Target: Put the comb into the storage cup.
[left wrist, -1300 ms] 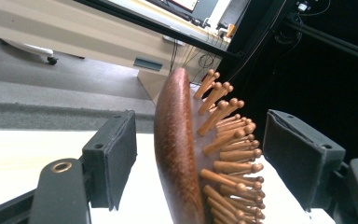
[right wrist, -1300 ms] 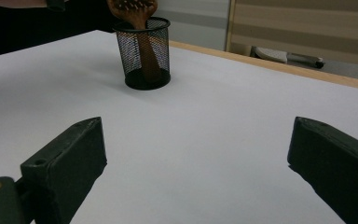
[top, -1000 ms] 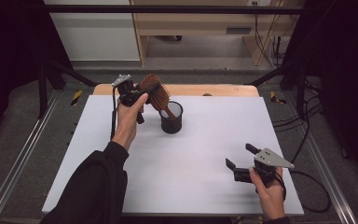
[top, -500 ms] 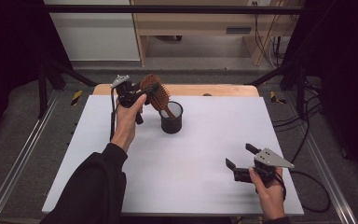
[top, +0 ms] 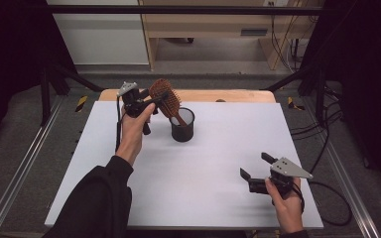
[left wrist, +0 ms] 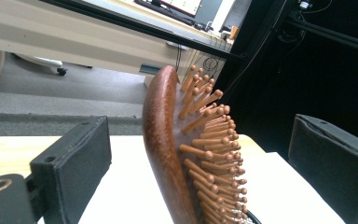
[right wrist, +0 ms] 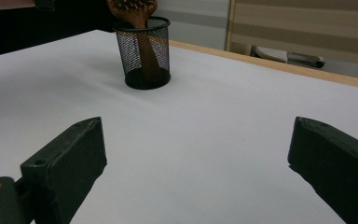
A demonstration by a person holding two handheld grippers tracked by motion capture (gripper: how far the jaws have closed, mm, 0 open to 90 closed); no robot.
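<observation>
hairbrush (left wrist: 168, 154) is looking hard, light wood; left gripper (top: 146, 101) is holding wide-open jaws around its head, not squeezing.

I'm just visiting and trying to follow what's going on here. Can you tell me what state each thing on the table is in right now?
Hairbrush: standing tilted, handle down in the cup, its head between the left jaws, which are apart.
Mesh cup: upright on the table, holding the brush handle.
Left tongs: open around the brush head, not clamped.
Right tongs: open, holding nothing, low near the table's front edge.
</observation>
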